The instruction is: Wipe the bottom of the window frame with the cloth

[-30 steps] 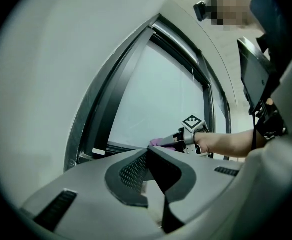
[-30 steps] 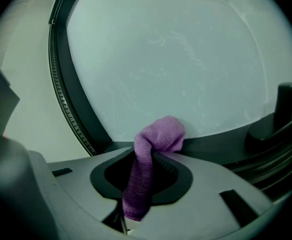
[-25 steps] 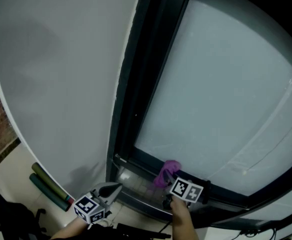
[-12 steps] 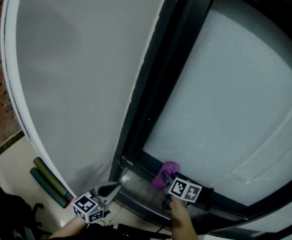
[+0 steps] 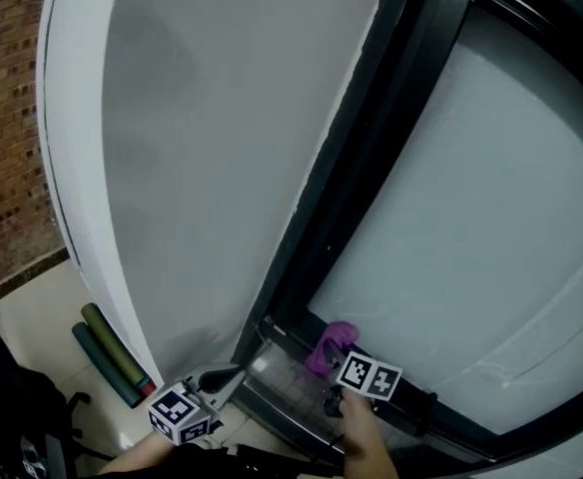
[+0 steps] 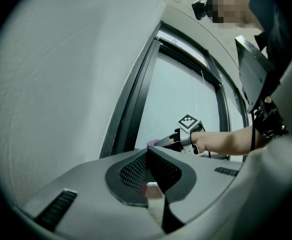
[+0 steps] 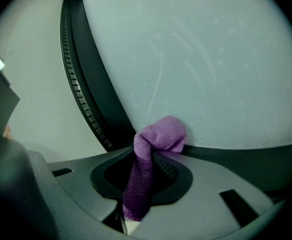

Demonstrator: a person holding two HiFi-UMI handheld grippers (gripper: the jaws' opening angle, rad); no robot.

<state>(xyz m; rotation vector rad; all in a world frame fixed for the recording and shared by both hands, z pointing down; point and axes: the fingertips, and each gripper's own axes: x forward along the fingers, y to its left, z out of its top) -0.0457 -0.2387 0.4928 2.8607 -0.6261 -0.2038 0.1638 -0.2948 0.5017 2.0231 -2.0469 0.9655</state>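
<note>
Right gripper view shows the right gripper (image 7: 145, 160) with its jaws pinching the purple cloth (image 7: 153, 149). The cloth's bunched top presses into the corner where the glass (image 7: 201, 59) meets the bottom of the frame (image 7: 246, 156). Head view puts this at 6 o'clock, near the frame's lower corner. Only that view shows the left gripper (image 5: 230, 376), at the cloth's 8 o'clock and apart from it, and two green rolls (image 5: 112, 359) farther toward 8 o'clock. Left gripper view shows its jaws pressed together with nothing between them.
</note>
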